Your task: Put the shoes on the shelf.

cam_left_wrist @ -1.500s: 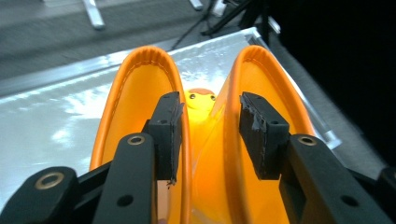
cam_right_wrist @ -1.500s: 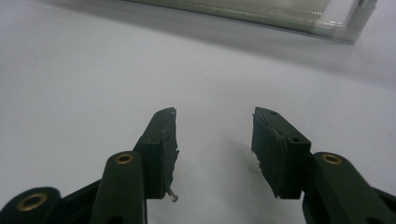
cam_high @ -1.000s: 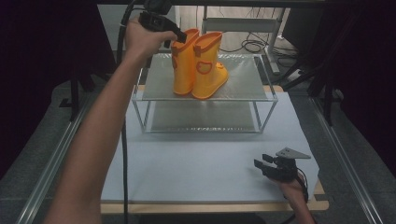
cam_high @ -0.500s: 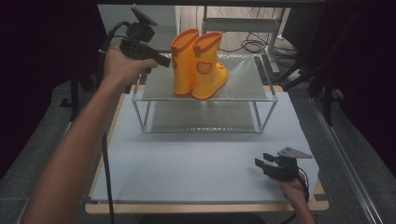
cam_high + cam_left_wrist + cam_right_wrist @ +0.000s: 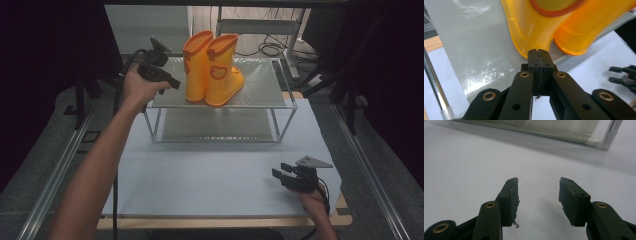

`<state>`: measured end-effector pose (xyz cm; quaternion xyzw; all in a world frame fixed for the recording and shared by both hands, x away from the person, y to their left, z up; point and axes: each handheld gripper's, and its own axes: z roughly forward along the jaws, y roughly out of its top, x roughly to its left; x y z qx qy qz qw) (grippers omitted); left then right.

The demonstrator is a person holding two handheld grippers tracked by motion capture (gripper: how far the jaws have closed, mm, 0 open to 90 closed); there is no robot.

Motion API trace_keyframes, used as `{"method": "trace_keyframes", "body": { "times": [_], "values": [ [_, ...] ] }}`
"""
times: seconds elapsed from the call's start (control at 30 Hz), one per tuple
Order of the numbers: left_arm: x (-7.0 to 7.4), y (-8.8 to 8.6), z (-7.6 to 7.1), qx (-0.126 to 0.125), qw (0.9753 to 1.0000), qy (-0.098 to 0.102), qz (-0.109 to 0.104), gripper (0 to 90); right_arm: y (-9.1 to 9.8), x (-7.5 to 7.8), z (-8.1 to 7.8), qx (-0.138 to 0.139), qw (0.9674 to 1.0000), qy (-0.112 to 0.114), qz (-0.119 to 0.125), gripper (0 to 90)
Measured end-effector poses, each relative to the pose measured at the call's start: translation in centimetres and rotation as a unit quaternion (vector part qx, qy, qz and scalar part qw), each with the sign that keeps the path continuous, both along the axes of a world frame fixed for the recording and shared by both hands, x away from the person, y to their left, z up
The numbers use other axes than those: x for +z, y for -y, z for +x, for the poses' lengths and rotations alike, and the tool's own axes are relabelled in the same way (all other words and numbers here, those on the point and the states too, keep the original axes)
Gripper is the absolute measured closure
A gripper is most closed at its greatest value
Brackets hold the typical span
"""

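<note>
High view: a pair of orange rubber boots [image 5: 212, 67] stands upright on the top shelf of a glass-and-metal rack [image 5: 260, 87], shafts vertical, toes pointing toward the near right corner. The left gripper [image 5: 159, 75] hangs just beside the shelf's left edge, the boots just ahead of its fingers; in the left gripper view its fingers [image 5: 534, 70] are pressed together on nothing, the nearer boot just beyond their tips. The right gripper [image 5: 292, 176] rests low on the pale tabletop [image 5: 210, 175], well apart from the rack, fingers [image 5: 511, 195] spread wide and empty. Judging by position, the left hand is nearer. Dark curtains surround the table; cables lie on the floor behind.
</note>
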<state>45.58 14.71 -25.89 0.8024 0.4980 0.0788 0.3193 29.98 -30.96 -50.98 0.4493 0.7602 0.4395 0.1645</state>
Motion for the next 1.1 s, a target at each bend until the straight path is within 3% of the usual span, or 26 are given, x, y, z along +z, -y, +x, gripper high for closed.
{"method": "trace_keyframes", "body": {
  "times": [0.3,0.53,0.77,0.8,0.83,0.93,1.1],
  "values": [
    [-2.6,0.5,1.7,0.009,0.9999,-0.013,0.007,90.0,0.4,-0.2,0.1,-0.005,1.0,0.0,-0.001,49.7],
    [-3.4,1.1,2.7,0.015,0.9997,-0.014,0.01,90.0,0.5,-0.2,-0.2,-0.008,1.0,-0.001,0.0,49.7],
    [-3.7,1.5,3.6,0.026,0.9995,-0.016,-0.002,90.0,0.7,-0.2,-0.6,-0.012,0.9999,0.0,-0.001,49.7],
    [-3.6,1.2,3.7,0.006,0.9996,-0.024,0.013,90.0,0.8,-0.2,-0.6,-0.012,0.9999,0.0,-0.001,49.7],
    [-3.6,1.2,3.8,0.004,0.9996,-0.024,0.014,90.0,0.8,-0.2,-0.6,-0.012,0.9999,-0.001,-0.001,49.7],
    [-3.7,1.6,3.7,0.015,0.9997,-0.019,-0.005,90.0,0.8,-0.3,-0.6,-0.013,0.9999,-0.001,-0.003,49.7],
    [-3.7,2.6,3.6,0.007,0.9997,-0.018,-0.014,90.0,0.7,-0.4,-0.6,-0.012,0.9999,-0.003,-0.004,49.6]
  ]
}}
